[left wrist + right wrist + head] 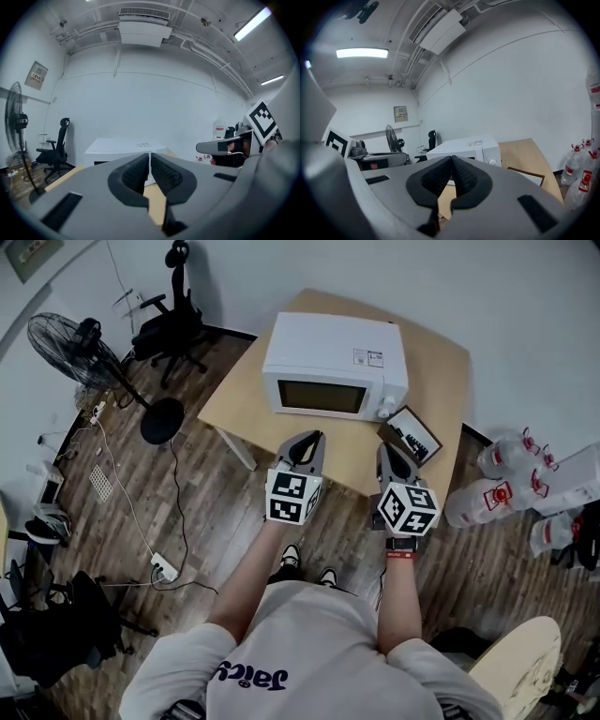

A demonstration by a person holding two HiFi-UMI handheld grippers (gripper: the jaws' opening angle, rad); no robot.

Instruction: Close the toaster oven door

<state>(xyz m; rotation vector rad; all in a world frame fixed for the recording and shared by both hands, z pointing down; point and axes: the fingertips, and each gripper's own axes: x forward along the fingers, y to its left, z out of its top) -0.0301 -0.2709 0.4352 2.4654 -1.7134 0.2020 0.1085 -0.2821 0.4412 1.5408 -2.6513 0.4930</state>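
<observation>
You stand square to the wooden table (441, 362), with the white toaster oven (335, 367) at 12 o'clock from both grippers and well apart from them. Its door (323, 396) looks flush with the front, so I judge the closing step done, or never needed — nothing hangs open from up here. If it needs a last seating, the next move calls for a flat push at 12 o'clock on the door's upper edge, not a pinch.

Your left gripper (314, 437) has its jaws drawn together with only a hairline slit between the pads — nothing is in them. Your right gripper (386, 448) has its tips pressed together, also empty, with a dark-rimmed tray (412, 434) at its 1 o'clock.
</observation>
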